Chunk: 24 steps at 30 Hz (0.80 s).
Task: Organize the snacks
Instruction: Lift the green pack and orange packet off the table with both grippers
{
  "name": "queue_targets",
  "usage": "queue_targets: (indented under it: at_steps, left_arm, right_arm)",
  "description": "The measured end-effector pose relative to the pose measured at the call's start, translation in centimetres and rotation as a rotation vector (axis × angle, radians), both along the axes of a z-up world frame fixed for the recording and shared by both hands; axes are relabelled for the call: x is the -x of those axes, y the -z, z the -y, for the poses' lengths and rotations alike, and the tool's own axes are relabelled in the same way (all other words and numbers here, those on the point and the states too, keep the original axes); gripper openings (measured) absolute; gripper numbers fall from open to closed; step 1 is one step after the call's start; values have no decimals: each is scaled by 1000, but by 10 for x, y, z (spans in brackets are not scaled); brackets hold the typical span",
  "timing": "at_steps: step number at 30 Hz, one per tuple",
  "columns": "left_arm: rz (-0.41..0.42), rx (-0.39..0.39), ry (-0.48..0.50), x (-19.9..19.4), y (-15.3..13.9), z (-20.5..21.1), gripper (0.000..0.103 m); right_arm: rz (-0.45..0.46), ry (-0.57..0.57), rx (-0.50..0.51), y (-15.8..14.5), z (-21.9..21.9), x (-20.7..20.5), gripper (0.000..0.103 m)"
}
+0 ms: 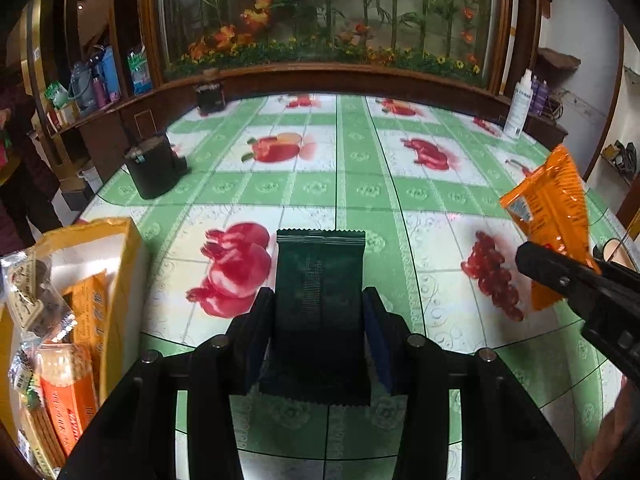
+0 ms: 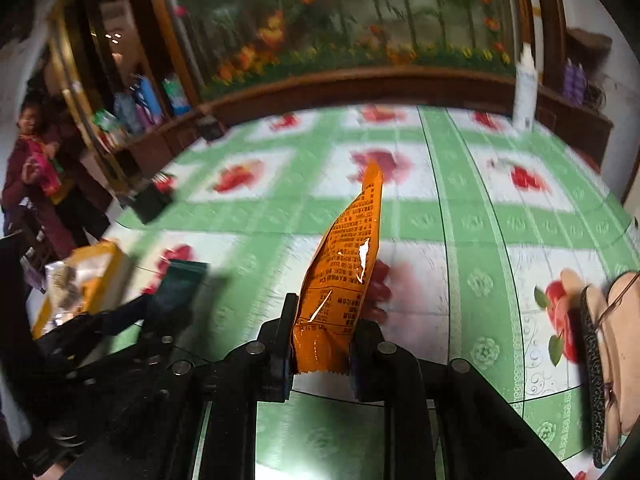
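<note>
Both jaws pinch snacks (aloft): dark green packet (image 1: 320, 300), orange packet (image 2: 344, 264).

The middle of the worktop (image 1: 340, 196), covered by a green and white fruit-print cloth, is seen bare from the near edge to the far wooden ledge (image 1: 360, 74). The left near corner is blocked by a yellow box (image 1: 124, 280) stuffed with snack packets. Further back on the left, a dark pot (image 1: 150, 168) and a dark jar (image 1: 210, 98) are set well apart from each other. At the far right edge a white bottle (image 1: 520, 106) is stood upright. The right near edge is taken up by a beige object with a dark rim (image 2: 612, 364); what it is cannot be told.
</note>
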<state>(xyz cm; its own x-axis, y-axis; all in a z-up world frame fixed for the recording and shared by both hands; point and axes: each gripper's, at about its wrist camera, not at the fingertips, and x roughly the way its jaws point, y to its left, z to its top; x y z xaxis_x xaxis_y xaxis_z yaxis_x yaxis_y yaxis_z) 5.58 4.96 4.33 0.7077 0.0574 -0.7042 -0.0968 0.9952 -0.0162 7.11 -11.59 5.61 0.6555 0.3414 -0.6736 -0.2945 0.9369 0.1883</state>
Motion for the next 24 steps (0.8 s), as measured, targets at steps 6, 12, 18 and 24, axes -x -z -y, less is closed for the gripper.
queue_targets:
  at_steps: [6, 12, 18, 24]
  left_arm:
    - [58, 10, -6, 7, -12, -1, 43]
    - [130, -29, -24, 16, -23, 1, 43]
    - [206, -72, -40, 26, -34, 5, 43]
    - [255, -86, -43, 33, -41, 7, 43]
  right_arm:
    - [77, -32, -30, -14, -11, 22, 22]
    - [122, -56, -10, -18, -21, 37, 22]
    - [135, -61, -23, -19, -22, 43, 22]
    - [133, -62, -39, -18, -20, 46, 22]
